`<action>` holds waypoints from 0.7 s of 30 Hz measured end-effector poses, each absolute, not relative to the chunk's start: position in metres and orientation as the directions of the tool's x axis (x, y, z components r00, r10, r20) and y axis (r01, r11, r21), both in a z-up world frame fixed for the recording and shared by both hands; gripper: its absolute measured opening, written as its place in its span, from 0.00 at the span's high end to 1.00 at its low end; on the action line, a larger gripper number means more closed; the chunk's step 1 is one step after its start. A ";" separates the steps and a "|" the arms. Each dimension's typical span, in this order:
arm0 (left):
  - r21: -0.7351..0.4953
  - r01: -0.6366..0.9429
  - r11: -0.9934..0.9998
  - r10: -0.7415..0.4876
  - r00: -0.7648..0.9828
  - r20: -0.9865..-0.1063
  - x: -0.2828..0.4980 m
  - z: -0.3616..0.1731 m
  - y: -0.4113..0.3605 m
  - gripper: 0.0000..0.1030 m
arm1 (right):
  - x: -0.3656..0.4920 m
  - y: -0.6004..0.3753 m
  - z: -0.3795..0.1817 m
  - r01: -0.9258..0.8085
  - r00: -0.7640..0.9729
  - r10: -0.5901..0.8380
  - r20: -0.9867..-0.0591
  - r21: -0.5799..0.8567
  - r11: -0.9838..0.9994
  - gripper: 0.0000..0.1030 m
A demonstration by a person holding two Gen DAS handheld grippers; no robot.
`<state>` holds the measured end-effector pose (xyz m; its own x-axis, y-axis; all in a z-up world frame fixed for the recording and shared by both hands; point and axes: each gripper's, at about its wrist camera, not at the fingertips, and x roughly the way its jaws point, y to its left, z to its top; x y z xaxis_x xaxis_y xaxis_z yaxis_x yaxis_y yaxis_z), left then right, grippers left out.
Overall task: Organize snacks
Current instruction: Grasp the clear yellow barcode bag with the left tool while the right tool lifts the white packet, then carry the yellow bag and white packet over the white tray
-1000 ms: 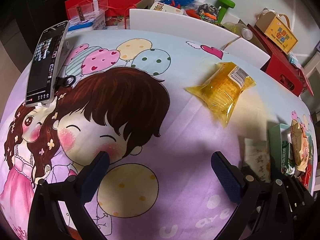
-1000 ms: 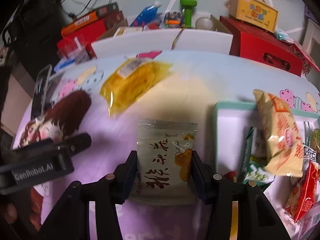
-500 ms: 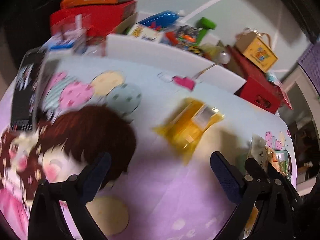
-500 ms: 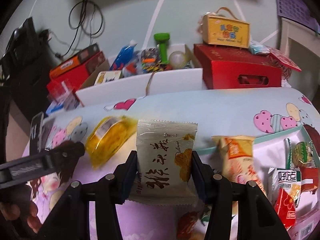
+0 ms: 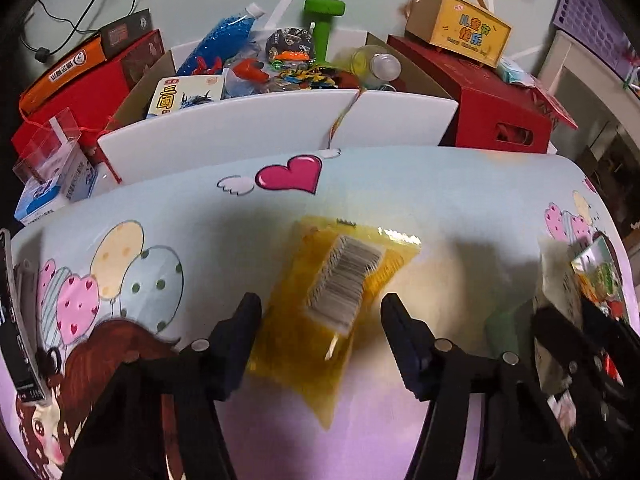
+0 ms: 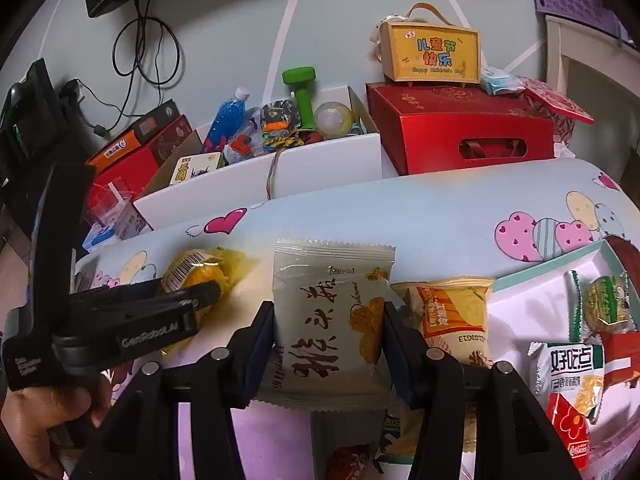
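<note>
A yellow snack bag (image 5: 340, 300) with a barcode label lies on the cartoon-print cloth (image 5: 440, 192). My left gripper (image 5: 320, 316) is open, and its fingers straddle the bag's near part without clamping it. My right gripper (image 6: 328, 324) is shut on a pale snack packet (image 6: 332, 312) printed with dark characters, held upright above the cloth. In the right wrist view the left gripper (image 6: 208, 292) reaches in from the left over the yellow snack bag (image 6: 200, 272). A teal-rimmed tray (image 6: 532, 272) at the right holds several snack packs.
A white box (image 5: 280, 124) full of toys borders the far side of the cloth, with red boxes (image 6: 460, 128) on both sides of it. A phone (image 5: 12, 320) lies at the cloth's left edge. A hand (image 6: 36, 420) grips the left gripper's handle.
My left gripper has moved right and forward, and its open fingers now flank the yellow bag. My right gripper has lifted and tilted up with the pale packet, bringing the tray's snacks under and right of it.
</note>
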<state>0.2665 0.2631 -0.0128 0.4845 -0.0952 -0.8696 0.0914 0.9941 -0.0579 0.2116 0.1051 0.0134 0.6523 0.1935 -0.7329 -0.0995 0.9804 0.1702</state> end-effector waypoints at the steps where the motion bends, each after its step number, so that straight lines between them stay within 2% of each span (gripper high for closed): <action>1: -0.060 0.089 0.994 -0.096 0.486 -0.868 0.268 -0.014 0.262 0.38 | 0.212 0.105 0.013 -0.101 0.652 0.192 -0.734 0.167 0.981 0.47; 4: -0.047 0.096 0.994 -0.088 0.488 -0.869 0.269 -0.019 0.258 0.49 | 0.212 0.106 0.012 -0.104 0.650 0.190 -0.736 0.161 0.981 0.47; 9: -0.063 0.083 0.995 -0.096 0.501 -0.860 0.262 -0.016 0.256 0.60 | 0.210 0.105 0.014 -0.102 0.650 0.162 -0.742 0.126 0.987 0.47; 18: -0.068 0.030 0.997 -0.073 0.570 -0.818 0.227 0.012 0.244 0.61 | 0.193 0.086 0.036 -0.081 0.656 0.148 -0.740 0.127 0.989 0.47; 21: -0.110 0.013 0.994 -0.096 0.600 -0.794 0.209 0.027 0.240 0.61 | 0.183 0.075 0.049 -0.067 0.665 0.142 -0.734 0.131 0.989 0.47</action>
<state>0.2093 0.2405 0.0273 0.5997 -0.0959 -0.7945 0.0131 0.9938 -0.1100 0.1834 0.0752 0.0494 0.6646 0.1418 -0.7336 -0.0669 0.9892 0.1306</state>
